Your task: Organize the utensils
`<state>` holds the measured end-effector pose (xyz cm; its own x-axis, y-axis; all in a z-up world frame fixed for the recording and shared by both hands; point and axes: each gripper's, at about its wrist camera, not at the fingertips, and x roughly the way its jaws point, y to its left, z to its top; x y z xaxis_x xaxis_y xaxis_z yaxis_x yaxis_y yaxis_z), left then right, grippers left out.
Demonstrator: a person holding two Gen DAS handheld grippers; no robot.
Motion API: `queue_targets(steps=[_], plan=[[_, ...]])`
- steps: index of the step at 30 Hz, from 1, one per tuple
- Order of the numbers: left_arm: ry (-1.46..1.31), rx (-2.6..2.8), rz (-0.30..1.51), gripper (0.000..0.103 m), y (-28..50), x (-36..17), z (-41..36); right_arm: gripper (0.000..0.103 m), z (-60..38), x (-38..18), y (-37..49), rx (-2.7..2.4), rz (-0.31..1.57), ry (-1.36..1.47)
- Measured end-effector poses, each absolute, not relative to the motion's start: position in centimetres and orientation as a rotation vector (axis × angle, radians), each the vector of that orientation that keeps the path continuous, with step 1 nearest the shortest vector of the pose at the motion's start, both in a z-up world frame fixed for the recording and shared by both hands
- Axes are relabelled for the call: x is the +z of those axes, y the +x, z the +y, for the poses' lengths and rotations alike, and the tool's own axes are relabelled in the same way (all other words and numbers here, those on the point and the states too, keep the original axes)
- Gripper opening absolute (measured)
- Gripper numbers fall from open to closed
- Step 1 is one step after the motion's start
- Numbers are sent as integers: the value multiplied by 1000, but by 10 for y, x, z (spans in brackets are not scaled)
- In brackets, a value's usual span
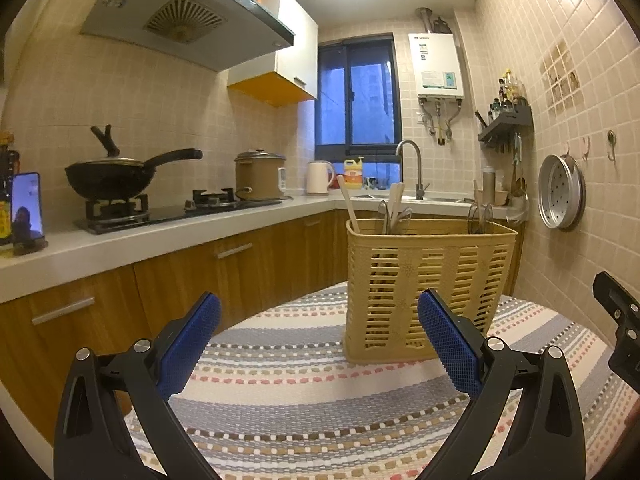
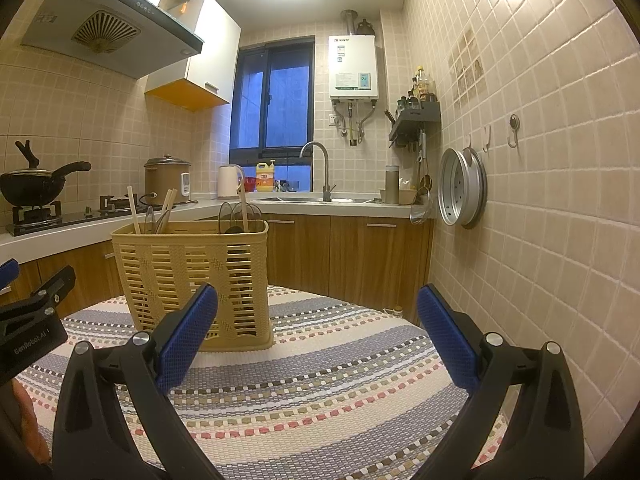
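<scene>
While both claws hung wide and empty over the striped tablecloth (image 1: 304, 400), the yellow slatted utensil basket (image 1: 428, 276) stood upright on it, holding wooden chopsticks (image 1: 349, 204) and dark spoons (image 2: 240, 216). The left gripper (image 1: 319, 322) faced the basket with its right pad overlapping the basket's front; only its view showed a phone (image 1: 27, 210) propped on the counter. The right gripper (image 2: 318, 314) had the basket ahead to its left, and only its view showed the cabinets (image 2: 348, 256) under the sink.

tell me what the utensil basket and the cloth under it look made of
Utensil basket: likely moulded plastic, matte tan, with regular slotted walls and a woven-look pattern. Tablecloth: seemingly woven fabric, matte, with coarse ribbed stripes of grey, cream, pink and brown.
</scene>
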<state>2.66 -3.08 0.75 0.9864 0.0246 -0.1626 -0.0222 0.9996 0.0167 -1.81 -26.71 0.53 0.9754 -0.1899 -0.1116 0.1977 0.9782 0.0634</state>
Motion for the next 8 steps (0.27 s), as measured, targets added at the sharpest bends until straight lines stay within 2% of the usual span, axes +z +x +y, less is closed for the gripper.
queue_targets(steps=[8], plan=[[-19, -1, 178, 96, 28, 9, -25, 95, -269, 5, -18, -196, 107, 76]])
